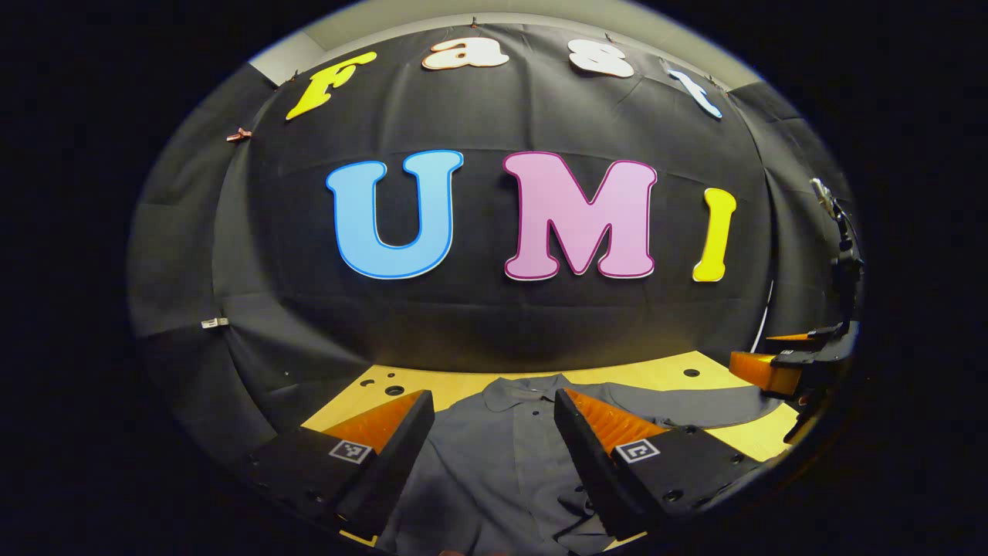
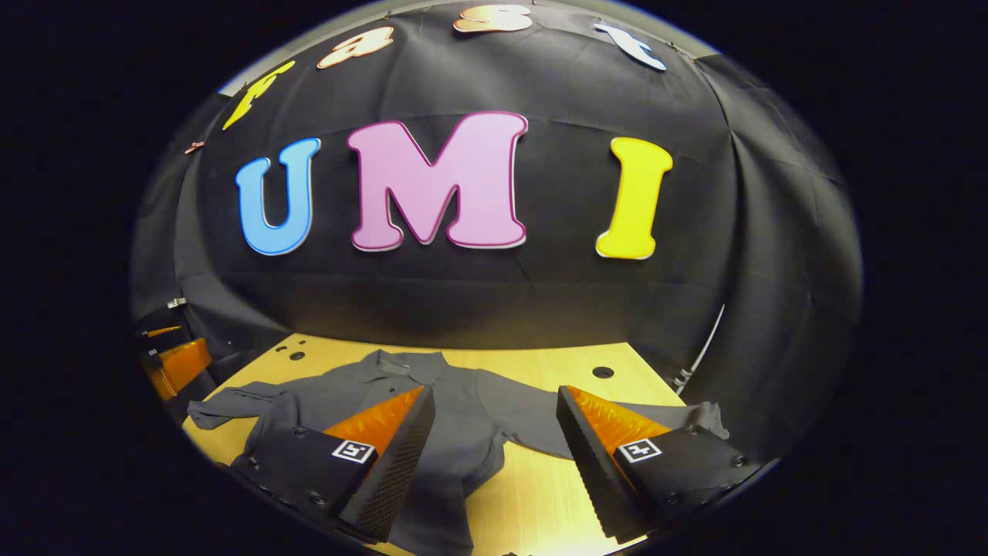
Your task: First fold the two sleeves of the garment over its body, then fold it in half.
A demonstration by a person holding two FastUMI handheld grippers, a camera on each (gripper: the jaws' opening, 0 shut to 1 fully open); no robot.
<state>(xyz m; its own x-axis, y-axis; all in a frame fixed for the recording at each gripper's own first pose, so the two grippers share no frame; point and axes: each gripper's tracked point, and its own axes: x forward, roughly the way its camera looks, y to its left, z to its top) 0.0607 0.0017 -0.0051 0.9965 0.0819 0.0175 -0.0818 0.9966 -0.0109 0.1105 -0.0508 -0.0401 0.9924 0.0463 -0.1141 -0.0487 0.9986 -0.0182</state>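
Observation:
A grey collared shirt (image 1: pixel 502 455) lies flat on the wooden table (image 1: pixel 656 374), buttons up, collar (image 1: pixel 515 391) toward the booth wall. Both sleeves are spread out sideways: one sleeve (image 2: pixel 224 405) reaches left, the other sleeve (image 2: pixel 656 421) reaches right. My left gripper (image 1: pixel 494 395) hovers open over the shirt's chest, a finger on each side of the button line. My right gripper (image 2: pixel 495 390) is open above the shirt (image 2: pixel 455 432) near its right armpit, with nothing between the fingers. The right gripper (image 1: pixel 779 359) also appears at the table's right edge, and the left gripper (image 2: pixel 171 357) at the far left.
The table (image 2: pixel 540 361) has several small round holes near its back corners, such as one hole (image 2: pixel 602 372). The black booth wall stands just behind the table. A white cable (image 2: pixel 706 340) hangs at the right.

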